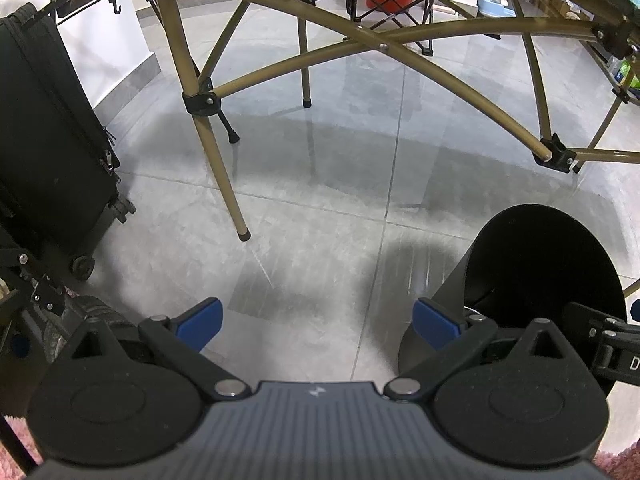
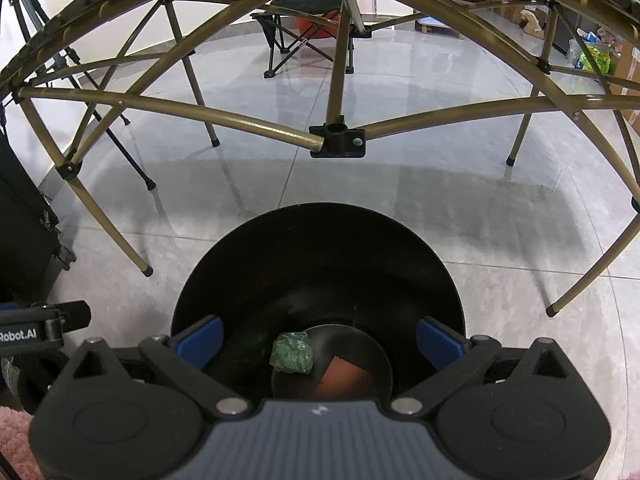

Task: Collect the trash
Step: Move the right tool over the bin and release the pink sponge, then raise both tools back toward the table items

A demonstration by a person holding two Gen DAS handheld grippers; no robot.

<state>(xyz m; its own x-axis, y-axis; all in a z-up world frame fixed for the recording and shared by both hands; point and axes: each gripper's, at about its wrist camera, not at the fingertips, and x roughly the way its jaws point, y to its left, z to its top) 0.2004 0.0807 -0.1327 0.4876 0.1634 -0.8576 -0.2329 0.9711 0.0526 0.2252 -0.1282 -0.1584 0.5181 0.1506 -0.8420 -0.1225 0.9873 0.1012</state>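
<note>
My right tool (image 2: pixel 320 340) spread wide over the round black plastic bin (image 2: pixel 320 248), only this view showing the crumpled green scrap (image 2: pixel 291 353) on its bottom, below the blue pads, left tool (image 1: pixel 318 322) apart over grey floor tiles (image 1: pixel 320 208), bin at its right.

Trash bin (image 2: pixel 320 264): black, round, open-topped, standing upright on the grey tiled floor; interior walls dark and glossy. In the left wrist view it appears as a tall black cylinder (image 1: pixel 540 264) at lower right, rim uppermost. At the bottom of the bin lies a crumpled green wad (image 2: pixel 291 353), irregular and mottled, resting left of centre. Touching or just beside it, to the right, lies a flat reddish-brown piece (image 2: pixel 344 376) with one pointed corner toward the wad; its material cannot be told.
</note>
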